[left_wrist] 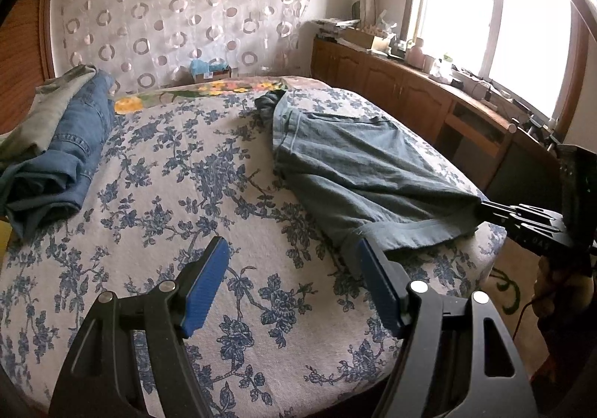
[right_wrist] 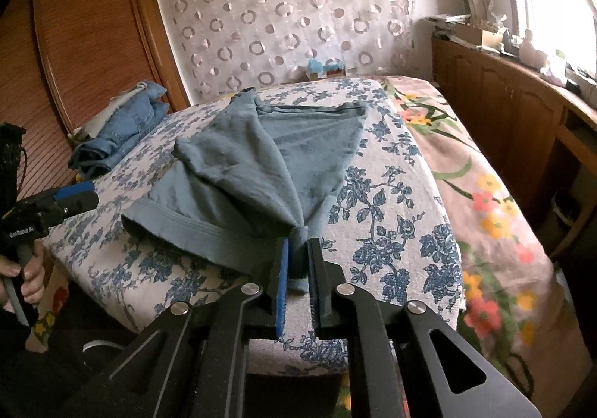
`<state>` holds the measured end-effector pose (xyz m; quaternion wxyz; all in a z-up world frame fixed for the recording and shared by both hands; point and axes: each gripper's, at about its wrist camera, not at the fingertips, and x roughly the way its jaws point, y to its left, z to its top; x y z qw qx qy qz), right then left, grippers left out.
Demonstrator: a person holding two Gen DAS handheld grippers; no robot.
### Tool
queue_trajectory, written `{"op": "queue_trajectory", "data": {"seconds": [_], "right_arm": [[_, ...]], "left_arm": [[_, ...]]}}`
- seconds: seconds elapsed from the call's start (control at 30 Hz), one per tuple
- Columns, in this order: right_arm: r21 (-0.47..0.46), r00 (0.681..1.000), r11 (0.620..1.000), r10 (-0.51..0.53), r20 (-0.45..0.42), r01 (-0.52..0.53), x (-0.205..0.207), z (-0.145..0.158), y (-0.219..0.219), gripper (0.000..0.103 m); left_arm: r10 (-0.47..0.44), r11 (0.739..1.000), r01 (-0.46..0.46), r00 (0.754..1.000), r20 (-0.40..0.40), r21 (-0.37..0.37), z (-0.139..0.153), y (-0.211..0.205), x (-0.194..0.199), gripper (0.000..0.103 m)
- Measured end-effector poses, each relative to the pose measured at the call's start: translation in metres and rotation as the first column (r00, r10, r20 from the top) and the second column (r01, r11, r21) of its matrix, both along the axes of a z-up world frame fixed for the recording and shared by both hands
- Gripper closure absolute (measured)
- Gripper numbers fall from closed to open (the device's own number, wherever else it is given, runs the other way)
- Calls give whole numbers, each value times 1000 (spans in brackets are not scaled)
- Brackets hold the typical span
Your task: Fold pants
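Right gripper [right_wrist: 297,265] clamped on grey-blue pants [right_wrist: 261,157] hem at bed [right_wrist: 391,231] near edge (tensioning); left gripper [left_wrist: 291,269] apart beside hem corner, ready.

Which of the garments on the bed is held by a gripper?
The grey-blue pants spread mid-bed: the right gripper is shut on their hem corner. The darker denim jeans lie untouched by the wardrobe.

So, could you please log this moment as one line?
task: fold pants | right hand-held gripper: shut on pants hem | left hand-held gripper: open, beside hem | pants: on bed
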<state>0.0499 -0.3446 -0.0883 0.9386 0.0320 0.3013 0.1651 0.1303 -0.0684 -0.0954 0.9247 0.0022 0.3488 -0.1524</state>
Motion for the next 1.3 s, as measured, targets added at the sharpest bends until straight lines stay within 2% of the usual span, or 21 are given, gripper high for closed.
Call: {"op": "queue_trajectory", "data": {"seconds": [0.1,0.27,0.43,0.73,0.93,1.3], "right_arm": [[-7,1000,1000,3,7,-3,-2,3,2,89],[-21,999,999,25,45,-24,-10,12,7,75],[-22,997,999,38,74,-36,-13,21,13,66],[-35,992,995,95,81,-93,15,20,41,65],[-19,984,987,161,70,-160,43,27,63,65],[-88,971,967,239,3,-238,96,24,111,65]], "left_arm": [[2,1000,-2,1000,5,0,2,0,-1,30],[3,1000,-4,1000,14,15,6,0,0,31],[5,1000,-5,1000,19,15,7,2,3,31],[33,999,-33,999,5,25,1,13,9,30],[18,999,-19,1000,25,30,8,17,12,30],[1,1000,-2,1000,30,28,10,27,31,31]]}}
